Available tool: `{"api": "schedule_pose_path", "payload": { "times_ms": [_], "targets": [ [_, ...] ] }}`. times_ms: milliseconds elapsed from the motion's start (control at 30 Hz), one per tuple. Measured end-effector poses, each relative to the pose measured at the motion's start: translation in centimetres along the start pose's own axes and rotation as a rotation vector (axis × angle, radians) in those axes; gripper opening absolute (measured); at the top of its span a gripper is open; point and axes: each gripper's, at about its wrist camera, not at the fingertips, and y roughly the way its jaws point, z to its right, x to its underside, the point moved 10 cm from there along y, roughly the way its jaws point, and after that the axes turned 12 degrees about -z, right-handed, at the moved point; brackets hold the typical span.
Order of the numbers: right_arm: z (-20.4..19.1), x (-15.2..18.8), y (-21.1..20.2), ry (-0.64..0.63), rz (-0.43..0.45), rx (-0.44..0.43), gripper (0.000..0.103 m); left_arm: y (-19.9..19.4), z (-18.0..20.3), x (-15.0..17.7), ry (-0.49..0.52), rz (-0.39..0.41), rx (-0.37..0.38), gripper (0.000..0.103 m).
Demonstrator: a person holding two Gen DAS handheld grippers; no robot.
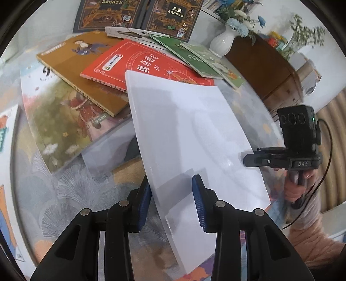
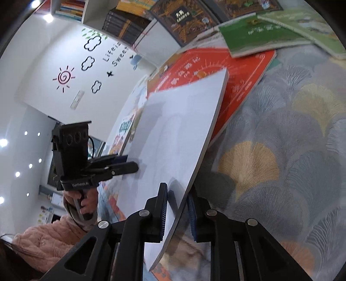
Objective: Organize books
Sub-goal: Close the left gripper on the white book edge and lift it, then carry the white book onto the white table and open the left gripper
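Observation:
A white-covered book [image 1: 183,129] [image 2: 173,134] stands tilted above the patterned table, its far corner over a red book [image 1: 140,62] [image 2: 242,82]. My left gripper [image 1: 172,194] [image 2: 127,164] is shut on the white book's near left edge, one pad on the face and the other behind it. My right gripper [image 2: 177,209] [image 1: 248,161] straddles the book's right edge. Its jaws stand slightly apart and its pads do not press on the book. An ochre book [image 1: 75,64] and green books [image 1: 190,58] [image 2: 255,36] lie fanned out beyond.
Dark boxed volumes [image 1: 166,17] [image 2: 183,19] stand at the table's back. An illustrated book [image 1: 64,121] lies flat on the left. A white vase of blue flowers [image 1: 222,41] and a wooden cabinet [image 1: 266,71] are at the right. The fan-patterned cloth [image 2: 281,151] is bare to the right.

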Motion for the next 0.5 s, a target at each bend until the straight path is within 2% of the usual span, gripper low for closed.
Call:
{"api": "schedule_pose_path", "payload": {
  "times_ms": [133,233,500],
  "targets": [
    [-0.9,-0.1,-0.4,-0.014,0.015,0.002,0.019,-0.4,0.1,0.3,0.001,0.003,0.012,0.034],
    [-1.6,-0.2,-0.1,-0.039,0.005,0.039,0.019,-1.3,0.1,0.3,0.007,0.020,0.004,0.034],
    [-3.5,-1.4,0.2,-0.065,0.030,0.032,0.019,-4.2,-0.8,0.2,-0.007,0.078,0.018,0.035]
  ]
}}
